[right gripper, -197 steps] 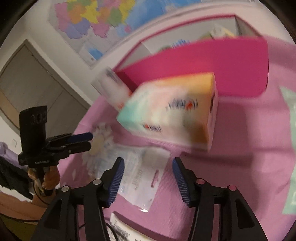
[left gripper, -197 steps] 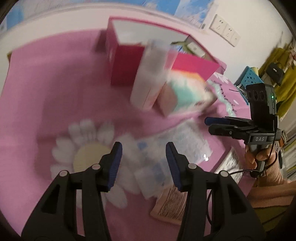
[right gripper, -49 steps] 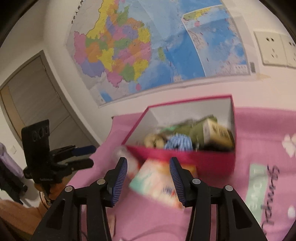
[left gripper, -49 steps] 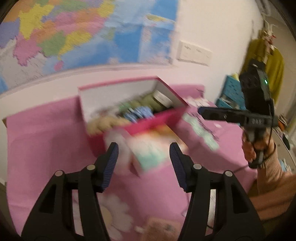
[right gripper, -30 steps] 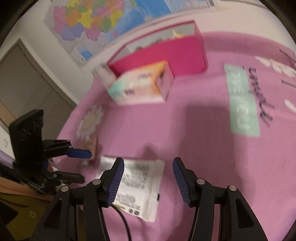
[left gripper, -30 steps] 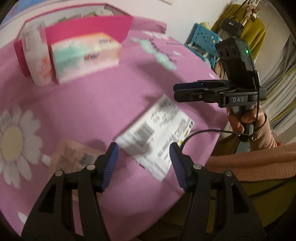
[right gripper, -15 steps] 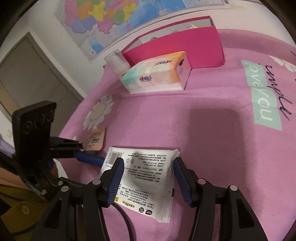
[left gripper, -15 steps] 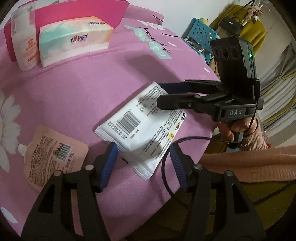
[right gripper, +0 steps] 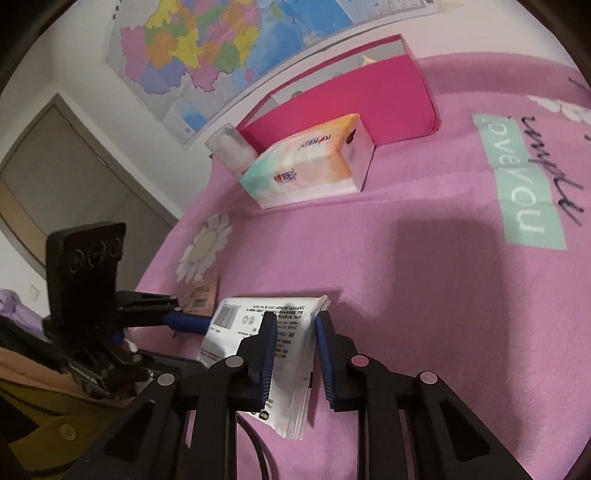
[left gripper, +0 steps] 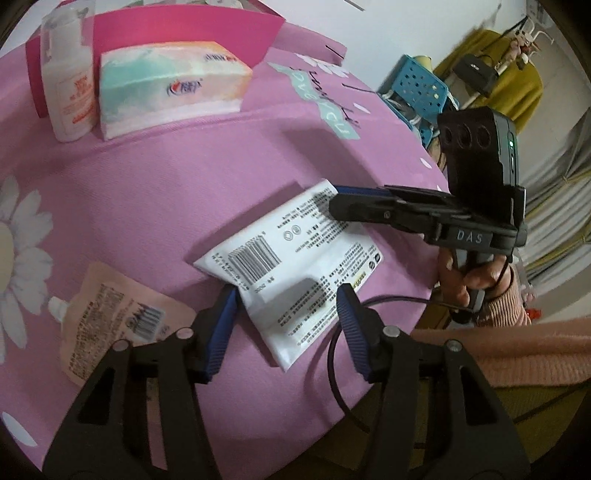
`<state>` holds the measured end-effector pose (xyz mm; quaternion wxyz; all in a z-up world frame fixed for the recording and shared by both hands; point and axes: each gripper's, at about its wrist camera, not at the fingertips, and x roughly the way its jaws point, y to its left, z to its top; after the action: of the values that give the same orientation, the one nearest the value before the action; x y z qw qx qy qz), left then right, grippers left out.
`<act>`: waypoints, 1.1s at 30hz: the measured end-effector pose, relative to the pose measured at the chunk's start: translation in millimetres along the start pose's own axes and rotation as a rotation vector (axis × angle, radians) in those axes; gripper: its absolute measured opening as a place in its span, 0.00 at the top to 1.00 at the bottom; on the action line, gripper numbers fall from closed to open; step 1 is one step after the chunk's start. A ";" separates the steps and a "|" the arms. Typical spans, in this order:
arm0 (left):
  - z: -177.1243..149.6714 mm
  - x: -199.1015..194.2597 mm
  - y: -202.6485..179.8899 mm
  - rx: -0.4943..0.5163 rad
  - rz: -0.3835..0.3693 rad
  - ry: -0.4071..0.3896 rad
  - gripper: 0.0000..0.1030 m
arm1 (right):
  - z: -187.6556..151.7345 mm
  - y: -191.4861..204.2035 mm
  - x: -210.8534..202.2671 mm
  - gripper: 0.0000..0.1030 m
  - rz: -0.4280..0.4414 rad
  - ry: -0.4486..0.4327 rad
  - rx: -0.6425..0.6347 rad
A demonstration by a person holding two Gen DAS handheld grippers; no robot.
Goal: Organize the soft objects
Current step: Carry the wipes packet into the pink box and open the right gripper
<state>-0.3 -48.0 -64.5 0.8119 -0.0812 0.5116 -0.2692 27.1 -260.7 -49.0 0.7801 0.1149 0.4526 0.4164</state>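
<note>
A white printed soft pack (left gripper: 291, 266) lies on the pink cloth (left gripper: 177, 184) near the table's front edge. My left gripper (left gripper: 288, 306) is open, its fingers on either side of the pack's near end. My right gripper (right gripper: 293, 332) has closed onto the pack's (right gripper: 251, 325) far edge; it also shows in the left wrist view (left gripper: 336, 201). A pastel tissue pack (left gripper: 170, 88) lies in front of the pink box (left gripper: 184, 33). A peach spout pouch (left gripper: 110, 317) lies at the left.
A white bottle (left gripper: 68, 74) stands beside the tissue pack. The pink box (right gripper: 343, 103) holds several items. A black cable (left gripper: 340, 369) hangs over the table edge. A blue crate (left gripper: 417, 92) stands beyond the table.
My right gripper has closed from open onto the white pack's edge. My left gripper has moved in so its fingers straddle the pack's near end.
</note>
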 end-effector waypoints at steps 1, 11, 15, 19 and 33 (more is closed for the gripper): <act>1.6 -1.2 -0.7 0.000 0.002 -0.008 0.45 | 2.0 0.8 -1.8 0.79 -0.003 -0.009 -0.002; 23.6 -30.4 -3.5 0.035 0.050 -0.107 0.45 | 34.2 12.3 -17.3 0.80 -0.018 -0.108 -0.037; 38.1 -38.8 -4.5 0.050 0.079 -0.148 0.45 | 51.0 16.1 -20.4 0.80 -0.018 -0.137 -0.053; 54.2 -48.2 -3.5 0.059 0.113 -0.189 0.45 | 69.8 22.3 -21.9 0.80 -0.014 -0.173 -0.073; 122.9 -69.8 4.4 0.105 0.208 -0.293 0.45 | 140.4 25.0 -23.2 0.80 0.004 -0.277 -0.097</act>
<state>85.6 -25.7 45.6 0.9044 -0.0237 0.3787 -0.1953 120.4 -234.8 58.2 0.8389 0.1345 0.3196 0.4195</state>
